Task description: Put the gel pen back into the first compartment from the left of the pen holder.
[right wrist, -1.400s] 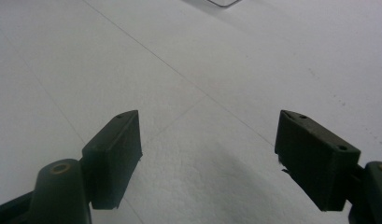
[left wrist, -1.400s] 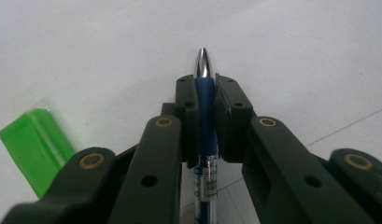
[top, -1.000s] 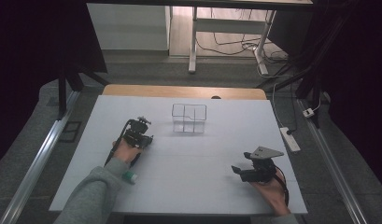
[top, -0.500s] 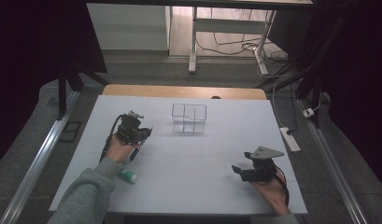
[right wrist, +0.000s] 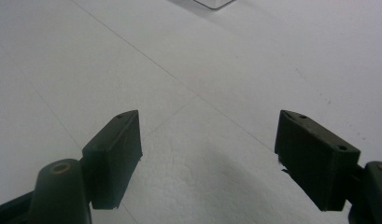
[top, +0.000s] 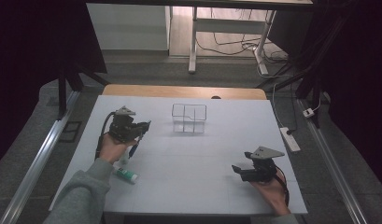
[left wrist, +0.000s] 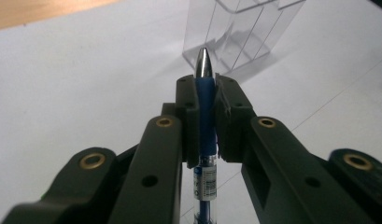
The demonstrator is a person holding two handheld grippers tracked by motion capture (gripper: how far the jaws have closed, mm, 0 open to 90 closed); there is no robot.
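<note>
**A:** Pen (left wrist: 206, 116) is clamped in your left gripper (left wrist: 206, 93), pads on the blue grip, metal tip poking out past the jaws toward the clear organizer (left wrist: 240, 32). In the high view the left gripper (top: 141, 127) sits left of centre, lifted off the table (top: 193, 163), with the organizer (top: 189, 117) just right of it at upper centre.

**B:** Right side?

**A:** Right gripper (top: 239, 170) at lower right, jaws wide apart, nothing between them. Leave it parked.

**B:** How should you drop the pen in?

**A:** Likely next step is a slot in the organizer. Carry it over the rim first, then tilt so the pen hangs near vertical. Pick one compartment and centre on it; the thin walls are hard to see. Lower until the end is well inside before you let go.

**B:** Risks?

**A:** Clipping the rim and tipping the organizer; it looks light. Also mind the small green-and-white tube (top: 125, 174) lying by your left forearm at lower left.
</note>
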